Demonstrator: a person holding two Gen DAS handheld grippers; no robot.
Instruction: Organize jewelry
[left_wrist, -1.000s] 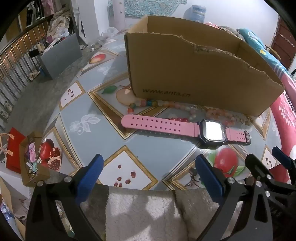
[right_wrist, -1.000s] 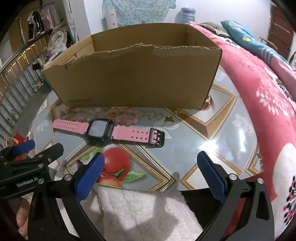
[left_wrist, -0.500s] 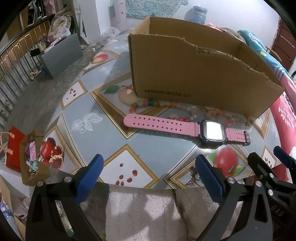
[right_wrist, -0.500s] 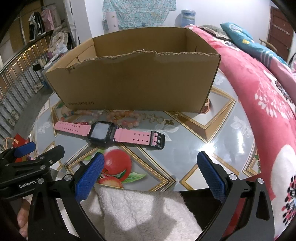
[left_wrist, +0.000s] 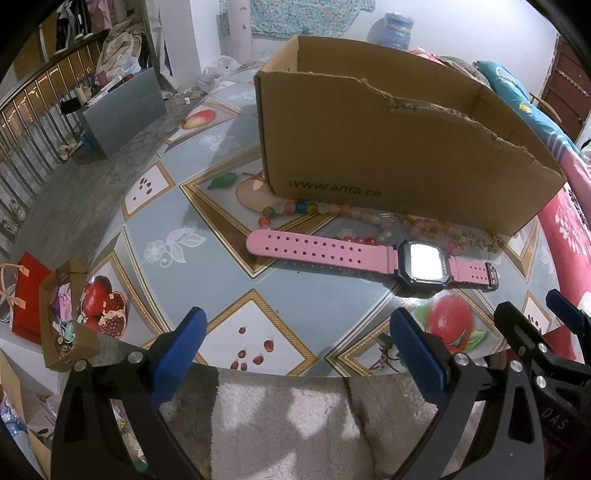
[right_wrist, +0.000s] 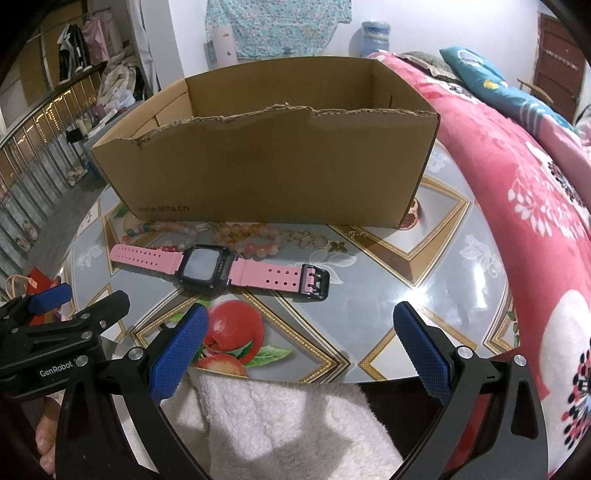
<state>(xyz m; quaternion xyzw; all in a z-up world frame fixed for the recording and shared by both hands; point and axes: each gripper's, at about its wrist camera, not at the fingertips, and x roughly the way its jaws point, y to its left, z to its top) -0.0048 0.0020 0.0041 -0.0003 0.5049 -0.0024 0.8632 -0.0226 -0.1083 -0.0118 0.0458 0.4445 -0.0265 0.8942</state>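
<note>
- Both grippers have crept a little closer to the jewelry over the last second, so box and watch sit slightly larger in each wrist view; nothing on the worktop itself has shifted
- left gripper hovers at the near edge of the worktop, jaws spread wide and holding nothing; right gripper hovers just beside it, jaws equally wide and empty
- pink watch lies flat on the worktop between the grippers and the cardboard box, face up; its long axis runs left to right across both views, roughly parallel to the box's near wall; the holed strap end points to the left, the black buckle to the right
- beaded bracelets and a thin gold chain lie in a row just behind the watch, right at the foot of the box; they seem laid out there for one-by-one transfer
- box stands open-topped with a torn near rim, probably the destination; what it holds cannot be seen
- task looks barely begun; with the strap lying crosswise, a grasp across its narrow width seems the easier option
</note>
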